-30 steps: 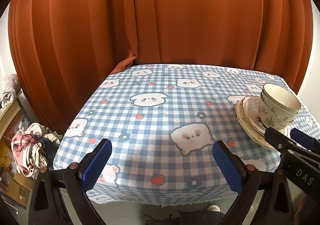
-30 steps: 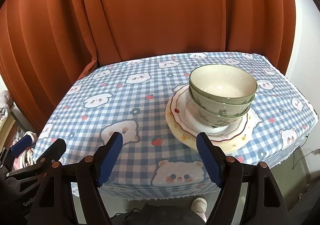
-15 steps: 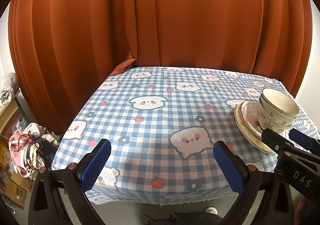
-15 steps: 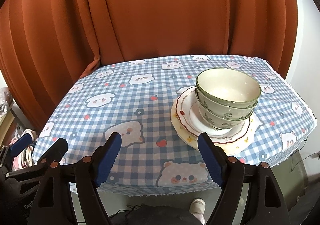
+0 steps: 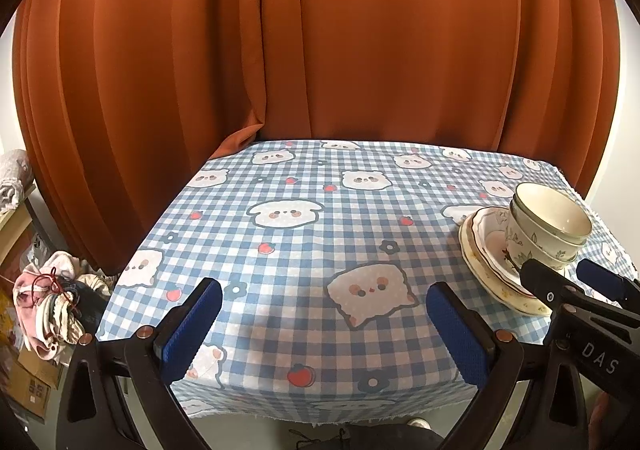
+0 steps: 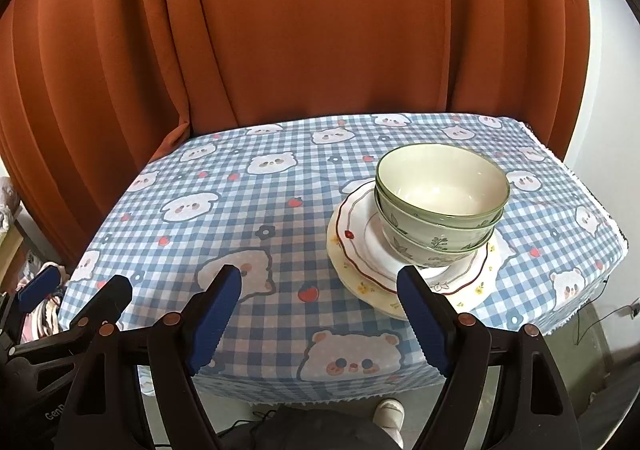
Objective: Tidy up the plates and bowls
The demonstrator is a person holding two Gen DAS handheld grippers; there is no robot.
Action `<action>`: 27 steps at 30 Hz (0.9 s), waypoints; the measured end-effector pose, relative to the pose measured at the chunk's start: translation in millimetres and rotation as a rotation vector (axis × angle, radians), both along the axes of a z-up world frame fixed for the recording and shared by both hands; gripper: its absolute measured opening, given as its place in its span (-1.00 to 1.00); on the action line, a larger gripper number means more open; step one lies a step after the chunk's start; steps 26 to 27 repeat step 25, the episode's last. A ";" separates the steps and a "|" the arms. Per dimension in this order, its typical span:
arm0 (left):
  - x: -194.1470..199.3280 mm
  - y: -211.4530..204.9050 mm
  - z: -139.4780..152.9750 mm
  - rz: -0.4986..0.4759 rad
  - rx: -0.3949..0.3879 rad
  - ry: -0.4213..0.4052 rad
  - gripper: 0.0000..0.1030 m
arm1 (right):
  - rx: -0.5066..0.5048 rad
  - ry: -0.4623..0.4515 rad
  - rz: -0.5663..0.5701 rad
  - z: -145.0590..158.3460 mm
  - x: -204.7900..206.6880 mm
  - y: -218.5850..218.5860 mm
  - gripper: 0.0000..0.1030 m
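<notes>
Bowls (image 6: 440,206) (two, nested) sit on stacked plates (image 6: 360,250) toward the right end of the checked surface (image 6: 240,210). Near its front edge, left gripper (image 5: 320,326) and right gripper (image 6: 320,314) gape empty.

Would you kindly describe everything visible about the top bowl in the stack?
The top bowl looks like glazed ceramic: cream inside, pale green outside with a darker green rim. It is empty and upright, nested in a second bowl with a leaf pattern, which stands on two stacked plates on the checked tablecloth. No gripper touches it.
</notes>
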State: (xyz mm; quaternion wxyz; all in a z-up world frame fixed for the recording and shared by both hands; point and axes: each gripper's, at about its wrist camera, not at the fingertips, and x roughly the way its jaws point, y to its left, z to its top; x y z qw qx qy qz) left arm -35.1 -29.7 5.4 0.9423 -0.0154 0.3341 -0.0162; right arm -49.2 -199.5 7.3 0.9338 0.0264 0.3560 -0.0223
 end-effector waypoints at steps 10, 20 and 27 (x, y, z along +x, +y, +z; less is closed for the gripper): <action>-0.1 -1.1 0.8 0.000 0.000 0.000 0.99 | 0.004 0.003 -0.003 -0.3 0.3 -2.9 0.61; 0.2 -3.1 1.1 -0.001 0.002 0.001 0.99 | 0.007 0.003 -0.011 -0.9 -1.7 -4.6 0.61; 0.7 -3.6 1.7 -0.004 0.003 -0.001 0.99 | 0.007 0.002 -0.011 -1.4 -2.7 -5.2 0.61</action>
